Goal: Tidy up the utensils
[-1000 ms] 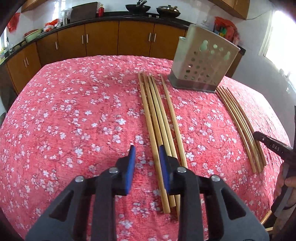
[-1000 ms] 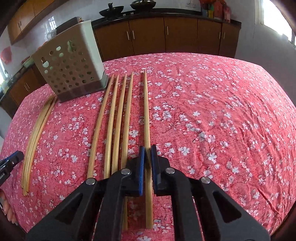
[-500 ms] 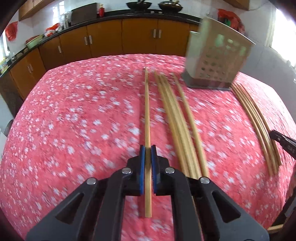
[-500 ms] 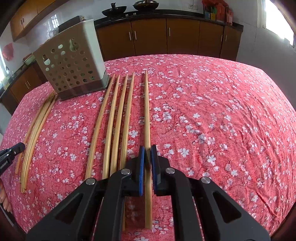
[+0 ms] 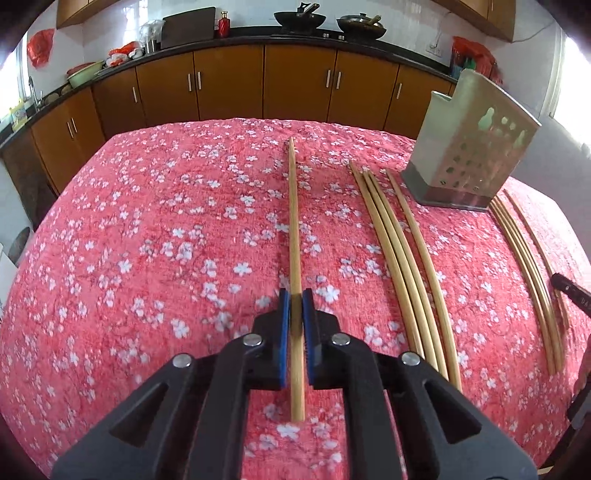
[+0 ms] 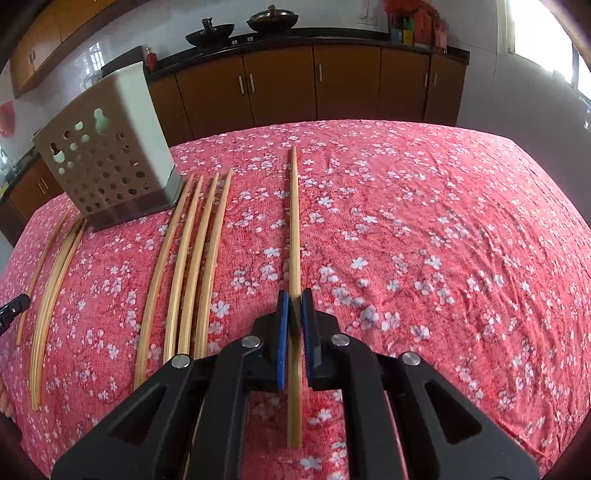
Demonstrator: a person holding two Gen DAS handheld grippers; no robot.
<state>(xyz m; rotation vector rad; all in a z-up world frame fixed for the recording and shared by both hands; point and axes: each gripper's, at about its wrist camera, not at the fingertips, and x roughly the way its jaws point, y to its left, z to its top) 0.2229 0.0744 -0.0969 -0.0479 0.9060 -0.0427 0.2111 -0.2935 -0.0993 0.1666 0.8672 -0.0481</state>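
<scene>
A bench [image 5: 147, 229] draped in red floral cloth stands before brown wooden base cabinets [image 5: 229, 85] under a dark countertop [image 5: 258, 35]. Two woks [image 5: 299, 16] sit there. White tiled wall [image 5: 251, 14]; bright windows [image 6: 535, 33] give daylight.

Chopsticks [image 5: 294, 236] pale smooth wood; tablecloth [image 5: 147, 258] matt nubbly cloth; perforated holder [image 5: 469, 147] matt, glossy metal base.

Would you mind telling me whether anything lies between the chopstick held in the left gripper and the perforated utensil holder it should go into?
Four loose chopsticks lie on the tablecloth between the left gripper, shut on its chopstick, and the utensil holder. They lie flat, so a lifted chopstick should pass over them. Nothing upright blocks the way.
</scene>
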